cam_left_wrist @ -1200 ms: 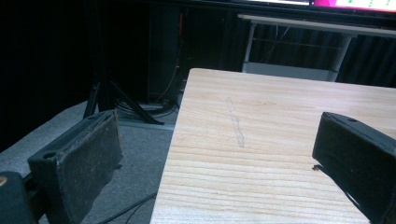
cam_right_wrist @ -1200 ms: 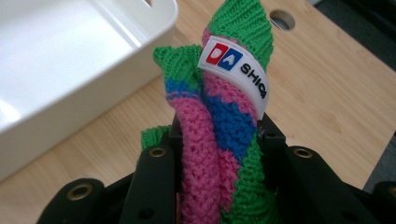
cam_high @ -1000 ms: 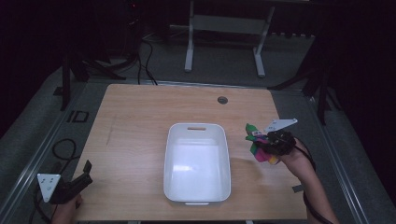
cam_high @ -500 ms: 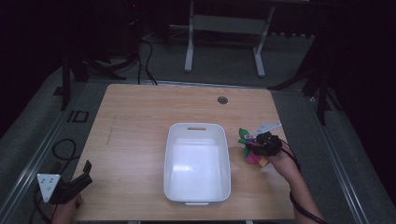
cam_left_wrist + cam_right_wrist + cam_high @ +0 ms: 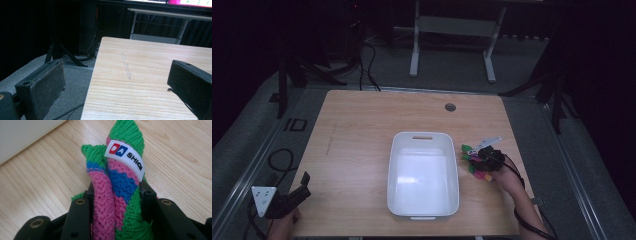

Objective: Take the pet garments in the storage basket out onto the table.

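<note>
A knitted cloth (image 5: 120, 182) in green, pink and blue, with a white label, is bunched between the jaws of my right gripper (image 5: 117, 195). The jaws have just been opening a little, and the cloth still sits squeezed between them. In the high view the right gripper (image 5: 479, 159) is low over the wooden table (image 5: 357, 140), just right of a white bin (image 5: 424, 136), with the cloth (image 5: 471, 151) sticking out toward the bin. My left gripper (image 5: 303, 184) hangs off the table's near left corner, open; nothing is between the jaws of this left gripper (image 5: 117, 82).
The white bin stands in the middle of the table with nothing in it. A round cable hole (image 5: 450, 107) lies near the far edge. Dark stands and cables (image 5: 362, 55) are on the floor beyond the table.
My right gripper has come down and leftward with the cloth, from above the table's right side to low beside the bin. The left gripper has not moved.
</note>
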`<state>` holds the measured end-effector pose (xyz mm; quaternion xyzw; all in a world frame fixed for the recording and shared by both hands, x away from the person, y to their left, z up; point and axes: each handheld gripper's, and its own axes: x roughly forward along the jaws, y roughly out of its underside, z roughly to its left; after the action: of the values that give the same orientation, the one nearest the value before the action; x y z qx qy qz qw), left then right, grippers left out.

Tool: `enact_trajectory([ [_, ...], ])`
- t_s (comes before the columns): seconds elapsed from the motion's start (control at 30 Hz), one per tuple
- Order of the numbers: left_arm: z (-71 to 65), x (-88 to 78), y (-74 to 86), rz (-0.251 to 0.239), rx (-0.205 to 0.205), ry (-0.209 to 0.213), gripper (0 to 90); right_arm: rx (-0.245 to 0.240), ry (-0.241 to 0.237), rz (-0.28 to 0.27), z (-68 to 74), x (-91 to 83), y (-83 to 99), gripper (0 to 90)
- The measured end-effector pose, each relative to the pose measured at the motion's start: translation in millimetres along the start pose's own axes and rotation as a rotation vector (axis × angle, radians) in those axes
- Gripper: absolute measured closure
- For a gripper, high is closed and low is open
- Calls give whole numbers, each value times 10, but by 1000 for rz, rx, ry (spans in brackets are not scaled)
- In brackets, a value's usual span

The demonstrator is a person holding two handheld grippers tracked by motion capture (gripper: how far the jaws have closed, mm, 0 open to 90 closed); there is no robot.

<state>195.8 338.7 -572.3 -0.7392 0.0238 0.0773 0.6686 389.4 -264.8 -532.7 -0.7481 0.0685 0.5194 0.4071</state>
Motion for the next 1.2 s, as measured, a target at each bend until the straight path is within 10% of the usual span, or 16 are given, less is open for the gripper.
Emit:
enact_trajectory([
  [0.53, 7, -1, 1, -4, -7, 0, 18, 70, -55, -105, -60, -464, -68, 148],
  [0.77, 5, 0, 1, -3, -6, -1, 18, 147, -49, -206, -94, -717, 78, 109],
  [1.2, 4, 4, -1, 2, -5, -2, 18, 344, 208, -410, -213, -925, 697, 109],
])
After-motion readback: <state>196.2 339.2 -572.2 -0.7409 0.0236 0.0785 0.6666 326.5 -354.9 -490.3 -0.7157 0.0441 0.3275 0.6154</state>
